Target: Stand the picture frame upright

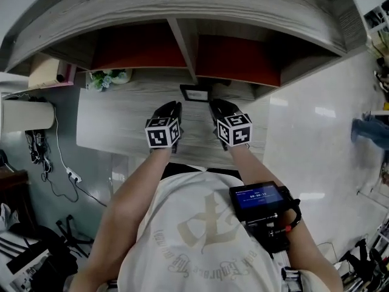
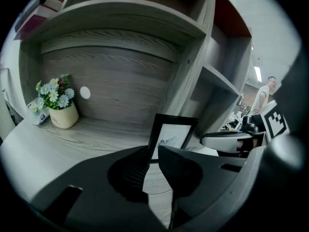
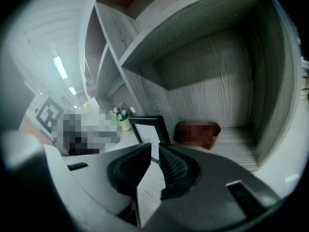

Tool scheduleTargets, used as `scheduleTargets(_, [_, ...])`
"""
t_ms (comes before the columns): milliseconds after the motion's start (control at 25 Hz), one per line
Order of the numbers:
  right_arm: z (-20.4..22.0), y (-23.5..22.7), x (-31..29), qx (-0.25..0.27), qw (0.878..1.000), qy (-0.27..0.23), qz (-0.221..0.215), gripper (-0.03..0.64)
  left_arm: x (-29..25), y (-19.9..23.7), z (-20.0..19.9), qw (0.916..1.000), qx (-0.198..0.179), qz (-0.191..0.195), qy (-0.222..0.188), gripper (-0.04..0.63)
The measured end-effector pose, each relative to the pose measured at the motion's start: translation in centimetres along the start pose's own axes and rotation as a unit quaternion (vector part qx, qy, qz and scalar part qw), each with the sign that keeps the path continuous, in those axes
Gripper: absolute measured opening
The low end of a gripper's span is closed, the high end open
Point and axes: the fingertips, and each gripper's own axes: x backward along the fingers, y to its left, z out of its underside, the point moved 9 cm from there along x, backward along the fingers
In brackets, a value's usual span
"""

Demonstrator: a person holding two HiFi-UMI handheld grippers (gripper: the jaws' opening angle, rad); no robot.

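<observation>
The grey wood tabletop (image 1: pixel 106 123) carries a frame (image 1: pixel 196 93) upright mid back edge and a flowerpot (image 1: pixel 108 78) in the back left corner.

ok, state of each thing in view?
Frame: standing upright, not gripped.
Flower pot: upright.
Left gripper: jaws slightly apart, empty.
Right gripper: jaws slightly apart, empty.

An office-like workroom is suggested by ceiling strip lights (image 3: pixel 60 66), a glossy floor (image 1: pixel 322 157), trailing cables (image 1: pixel 37 146) and a shelf unit (image 1: pixel 182 5).
</observation>
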Motion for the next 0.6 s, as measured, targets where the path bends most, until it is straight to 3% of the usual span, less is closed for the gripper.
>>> scheduleTargets(80, [-0.1,0.4,0.6,0.011,1.000,-0.005,-0.013,0.011,0.7,-0.6,0.6,0.9999,0.007,-0.005,-0.011,0.063])
scheduleTargets(240, [-0.3,1.4,1.8,0.023,0.999,-0.018,-0.037,0.006,2.4,-2.3,1.3,0.9994,-0.011,0.013,-0.029,0.014])
scheduleTargets(440, [-0.2,3.4,3.8,0.042,0.997,-0.031,-0.061,0.005,4.8,-4.2,1.9,0.9969,-0.037,0.052,-0.046,0.012])
scheduleTargets(600, [0.1,4.8,5.6,0.052,0.995,-0.044,-0.077,0.004,6.6,-4.7,2.2,0.9945,-0.038,0.075,-0.062,0.012])
